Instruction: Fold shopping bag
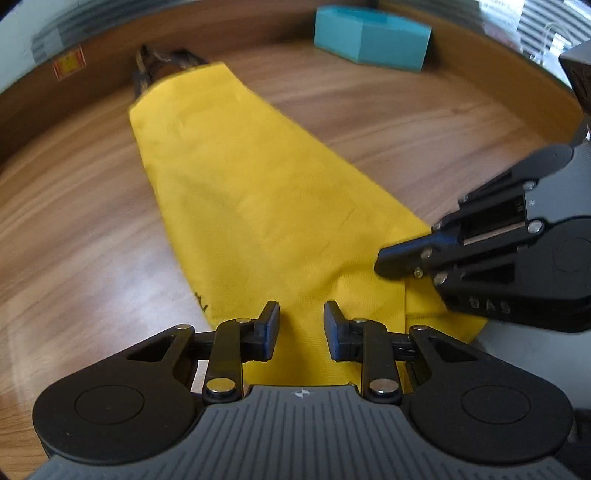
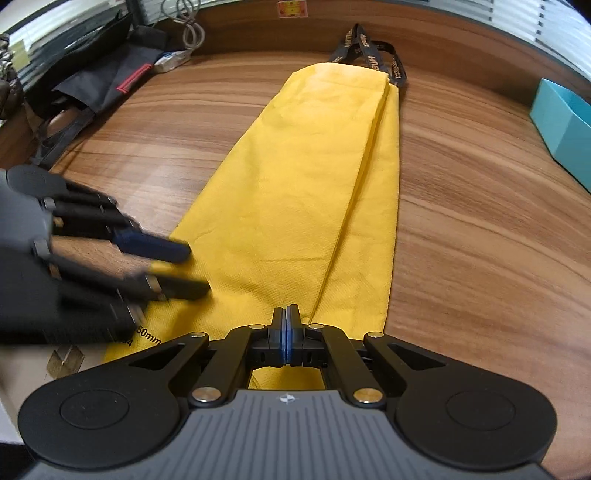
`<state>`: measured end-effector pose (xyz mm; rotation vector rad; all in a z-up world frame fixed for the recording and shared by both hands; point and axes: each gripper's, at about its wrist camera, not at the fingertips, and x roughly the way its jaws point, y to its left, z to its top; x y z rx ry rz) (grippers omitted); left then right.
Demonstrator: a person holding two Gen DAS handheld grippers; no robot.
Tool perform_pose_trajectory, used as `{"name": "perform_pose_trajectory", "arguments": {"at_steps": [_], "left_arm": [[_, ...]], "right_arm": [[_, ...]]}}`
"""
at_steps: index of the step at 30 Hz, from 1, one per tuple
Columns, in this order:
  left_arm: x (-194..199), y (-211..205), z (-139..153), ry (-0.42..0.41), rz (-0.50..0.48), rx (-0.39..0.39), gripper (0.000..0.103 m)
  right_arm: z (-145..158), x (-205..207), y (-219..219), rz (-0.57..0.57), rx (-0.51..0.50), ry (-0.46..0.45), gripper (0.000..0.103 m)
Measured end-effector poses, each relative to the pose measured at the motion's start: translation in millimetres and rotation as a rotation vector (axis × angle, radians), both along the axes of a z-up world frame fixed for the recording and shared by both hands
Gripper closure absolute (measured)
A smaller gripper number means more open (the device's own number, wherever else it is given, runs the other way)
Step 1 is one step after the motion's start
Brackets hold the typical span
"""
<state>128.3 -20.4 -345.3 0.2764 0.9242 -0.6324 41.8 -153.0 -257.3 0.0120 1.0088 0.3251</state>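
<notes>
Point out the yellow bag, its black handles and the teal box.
yellow bag (image 2: pixel 295 192): right wrist view, middle of the folded panel.
black handles (image 2: pixel 369 48): right wrist view, straps at the bag's far end.
teal box (image 1: pixel 369 40): left wrist view, front wall.

Looks like an office here: a wood-grain bench (image 2: pixel 480 229) runs beneath slatted window blinds (image 2: pixel 554 22). Coiled cables (image 2: pixel 188 29), a dark pouch (image 2: pixel 110 77) and a teal box (image 1: pixel 369 37) crowd its far edge.

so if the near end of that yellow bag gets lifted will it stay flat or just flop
Probably flop. The yellow bag lies in thin, soft, creased layers on the table, so it would likely drape and the fold could slip open. It looks light, so a push may slide or bunch it. The black handles lie loose at the far end and would likely trail.
</notes>
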Motion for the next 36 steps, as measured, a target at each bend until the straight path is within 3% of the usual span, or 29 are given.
{"name": "perform_pose_trajectory", "arguments": {"at_steps": [3, 10, 12, 14, 15, 20, 25, 30, 33, 34, 35, 36], "left_arm": [[6.9, 8.5, -0.4, 0.032, -0.017, -0.019, 0.075], [20.0, 0.7, -3.3, 0.054, -0.121, 0.041, 0.076], [19.9, -1.2, -4.6, 0.053, -0.119, 0.033, 0.076], [13.8, 0.7, -3.6, 0.044, -0.116, 0.027, 0.076], [10.6, 0.9, -3.1, 0.038, -0.120, 0.029, 0.076], [5.6, 0.5, 0.7, 0.039, -0.127, 0.031, 0.076], [15.7, 3.4, 2.2, 0.086, -0.125, 0.006, 0.076], [23.9, 7.4, 2.6, 0.126, -0.134, -0.014, 0.080], [20.7, 6.1, 2.1, 0.107, -0.150, -0.005, 0.080], [19.6, 5.5, 2.1, 0.100, -0.157, 0.001, 0.080], [19.1, 5.1, 2.2, 0.096, -0.161, 0.004, 0.080], [18.5, 4.6, 2.4, 0.095, -0.170, 0.008, 0.080]], "right_arm": [[-0.8, -8.6, 9.2, -0.001, -0.018, -0.030, 0.103], [14.7, -51.8, 23.9, 0.256, -0.227, -0.200, 0.096], [12.2, -77.0, 24.2, 0.385, -0.339, -0.259, 0.082], [7.9, -92.8, 26.1, 0.467, -0.412, -0.305, 0.054], [4.6, -101.2, 27.6, 0.515, -0.457, -0.336, 0.052], [-25.3, -121.9, 54.3, 0.689, -0.715, -0.458, 0.052], [-37.3, -126.4, 70.0, 0.714, -0.738, -0.557, 0.053], [-62.5, -131.9, 78.1, 0.772, -0.847, -0.603, 0.053], [-72.2, -134.8, 79.0, 0.774, -0.899, -0.643, 0.053], [-72.5, -135.5, 78.9, 0.769, -0.904, -0.654, 0.055], [-69.8, -132.9, 79.2, 0.753, -0.904, -0.663, 0.071], [-64.9, -127.6, 78.7, 0.752, -0.867, -0.626, 0.077]]}}
